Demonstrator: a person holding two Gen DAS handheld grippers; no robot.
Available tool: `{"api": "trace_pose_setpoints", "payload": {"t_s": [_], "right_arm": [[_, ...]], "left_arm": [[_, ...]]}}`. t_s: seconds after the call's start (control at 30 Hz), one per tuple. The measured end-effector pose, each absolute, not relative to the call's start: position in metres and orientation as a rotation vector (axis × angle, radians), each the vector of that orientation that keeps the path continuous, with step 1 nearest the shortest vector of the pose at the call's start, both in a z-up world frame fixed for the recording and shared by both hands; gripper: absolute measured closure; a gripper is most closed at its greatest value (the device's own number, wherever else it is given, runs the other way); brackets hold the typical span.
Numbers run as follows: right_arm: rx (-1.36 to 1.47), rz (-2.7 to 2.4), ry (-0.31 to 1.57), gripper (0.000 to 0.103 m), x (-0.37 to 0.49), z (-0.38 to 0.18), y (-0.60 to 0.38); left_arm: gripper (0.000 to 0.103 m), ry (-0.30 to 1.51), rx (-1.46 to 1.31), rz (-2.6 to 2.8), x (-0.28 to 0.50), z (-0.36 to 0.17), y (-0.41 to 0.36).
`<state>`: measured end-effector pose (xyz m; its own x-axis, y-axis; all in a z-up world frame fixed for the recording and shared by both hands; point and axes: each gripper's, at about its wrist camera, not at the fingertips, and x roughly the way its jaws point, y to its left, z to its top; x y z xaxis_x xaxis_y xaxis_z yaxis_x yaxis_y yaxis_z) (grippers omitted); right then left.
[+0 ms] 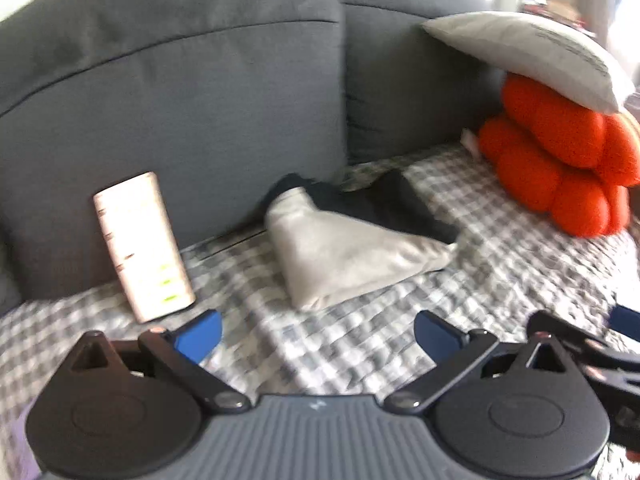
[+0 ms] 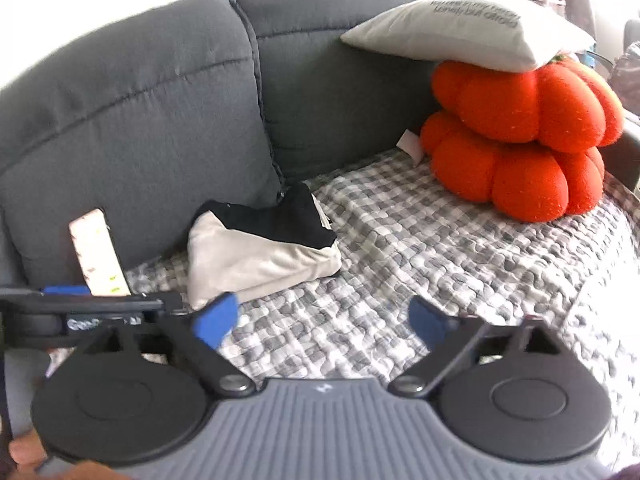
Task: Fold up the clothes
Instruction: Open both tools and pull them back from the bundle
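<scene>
A folded pale grey garment [image 1: 352,256] [image 2: 256,264] lies on the checked sofa cover near the back cushions. A folded black garment [image 1: 384,204] [image 2: 280,224] rests on its far side, partly on top of it. My left gripper [image 1: 318,336] is open over the cover, short of the pile, with nothing between its blue pads. My right gripper [image 2: 322,320] is also open and empty, to the right of the pile and nearer than it. The left gripper's side shows at the left edge of the right wrist view.
A grey-and-white checked cover [image 2: 440,248] spreads over the sofa seat. Dark grey back cushions [image 1: 180,112] rise behind. A white box [image 1: 142,244] leans on them at the left. Orange knotted cushions [image 2: 516,132] with a white pillow [image 2: 468,32] on top fill the right end.
</scene>
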<state>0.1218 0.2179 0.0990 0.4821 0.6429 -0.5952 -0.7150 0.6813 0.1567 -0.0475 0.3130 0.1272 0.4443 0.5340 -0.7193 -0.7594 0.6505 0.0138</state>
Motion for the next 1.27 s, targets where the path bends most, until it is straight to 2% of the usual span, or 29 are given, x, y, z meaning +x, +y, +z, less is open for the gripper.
{"api": "trace_pose_setpoints", "payload": {"t_s": [0.13,0.3,0.47,1.27], "right_arm": [[-0.077,0.84,0.674,0.0,0.114,0.099,0.204],[-0.106,0.83,0.646,0.0,0.111,0.102,0.199],[-0.134,0.815,0.657,0.0,0.111,0.097,0.195],[-0.129,0.796,0.685,0.0,0.118,0.087,0.186]], "left_arm": [[0.0,0.745,-0.285,0.867,-0.061,0.116,0.283],[0.001,0.778,-0.441,0.793,-0.079,0.078,0.296],[0.001,0.684,-0.438,0.837,-0.081,0.091,0.293],[0.001,0.703,-0.398,0.713,-0.06,0.089,0.279]]}}
